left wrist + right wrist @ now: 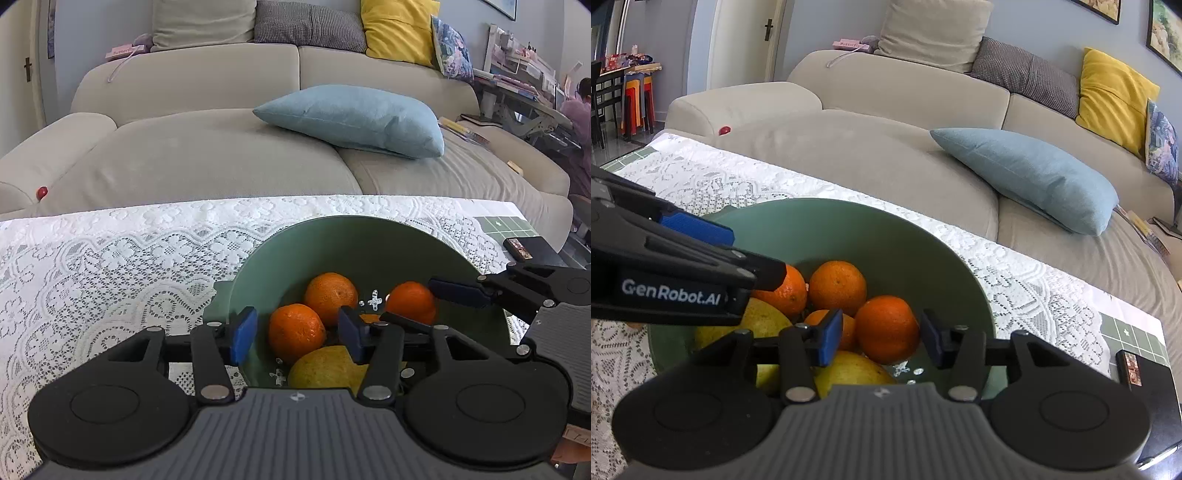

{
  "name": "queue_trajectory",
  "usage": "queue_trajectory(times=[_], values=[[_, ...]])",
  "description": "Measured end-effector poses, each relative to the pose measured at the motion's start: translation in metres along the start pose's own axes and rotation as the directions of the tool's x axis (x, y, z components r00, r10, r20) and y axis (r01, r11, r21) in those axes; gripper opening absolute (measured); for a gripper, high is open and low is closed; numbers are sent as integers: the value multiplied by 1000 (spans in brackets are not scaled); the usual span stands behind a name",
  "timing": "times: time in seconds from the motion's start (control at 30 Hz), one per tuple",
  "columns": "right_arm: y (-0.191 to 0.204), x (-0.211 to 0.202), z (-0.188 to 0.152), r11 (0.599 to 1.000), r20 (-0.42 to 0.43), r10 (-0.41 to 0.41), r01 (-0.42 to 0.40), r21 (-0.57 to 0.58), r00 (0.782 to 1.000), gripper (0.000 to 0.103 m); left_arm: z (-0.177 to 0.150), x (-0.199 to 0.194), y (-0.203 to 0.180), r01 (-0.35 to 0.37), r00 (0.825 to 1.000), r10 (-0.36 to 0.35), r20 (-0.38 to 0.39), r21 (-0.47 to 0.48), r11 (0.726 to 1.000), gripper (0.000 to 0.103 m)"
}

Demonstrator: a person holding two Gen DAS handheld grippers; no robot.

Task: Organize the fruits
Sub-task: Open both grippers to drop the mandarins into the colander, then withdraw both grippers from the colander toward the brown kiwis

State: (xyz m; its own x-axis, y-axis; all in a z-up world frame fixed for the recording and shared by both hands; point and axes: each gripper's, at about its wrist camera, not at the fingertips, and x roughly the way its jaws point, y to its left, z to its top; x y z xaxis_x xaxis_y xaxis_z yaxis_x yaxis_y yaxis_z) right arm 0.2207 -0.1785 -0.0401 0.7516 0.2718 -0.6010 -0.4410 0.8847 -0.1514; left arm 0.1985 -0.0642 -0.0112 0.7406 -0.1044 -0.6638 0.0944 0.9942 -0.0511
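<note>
A green bowl (332, 236) stands on the lace-covered table and holds several oranges and two yellow fruits (325, 365). My left gripper (297, 334) hangs over the bowl's near side, open. An orange (293, 328) lies between its blue pads with a small gap on each side. My right gripper (881, 339) reaches into the bowl from the right, around another orange (886, 328). Its left pad stands clear, while its right pad (929, 338) is at the orange's edge. That orange (410, 301) rests low in the bowl. A third orange (330, 295) sits behind.
The white lace cloth (110, 266) covers the table to the left of the bowl. A black box (1145, 373) lies at the table's right end. Behind the table is a beige sofa (207, 162) with a blue pillow (354, 118). A person sits at a desk at far right.
</note>
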Motion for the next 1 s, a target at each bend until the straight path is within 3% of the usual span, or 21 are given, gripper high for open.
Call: queue_trajectory(times=[0.07,0.13,0.5,0.83,1.0], values=[[2,-3,1,1000,10,-8,8,-4,1000,48,1,-4,1,5,1000,-5,7,-6,1000,61],[3,-8,2,1000,30,-26,26,-5,999,60,1,-9,2,11,1000,-11,17,-13,1000,65],[7,-42,4,998,142,-31,23,57,989,69,1,-47,13,-5,996,12,85,-84,996,65],[21,-70,6,980,216,81,-116,159,973,84,-8,-89,26,-35,985,48,167,-78,996,68],[36,-76,4,968,220,153,-191,164,963,85,-21,-106,40,-51,977,69,202,-94,994,70]])
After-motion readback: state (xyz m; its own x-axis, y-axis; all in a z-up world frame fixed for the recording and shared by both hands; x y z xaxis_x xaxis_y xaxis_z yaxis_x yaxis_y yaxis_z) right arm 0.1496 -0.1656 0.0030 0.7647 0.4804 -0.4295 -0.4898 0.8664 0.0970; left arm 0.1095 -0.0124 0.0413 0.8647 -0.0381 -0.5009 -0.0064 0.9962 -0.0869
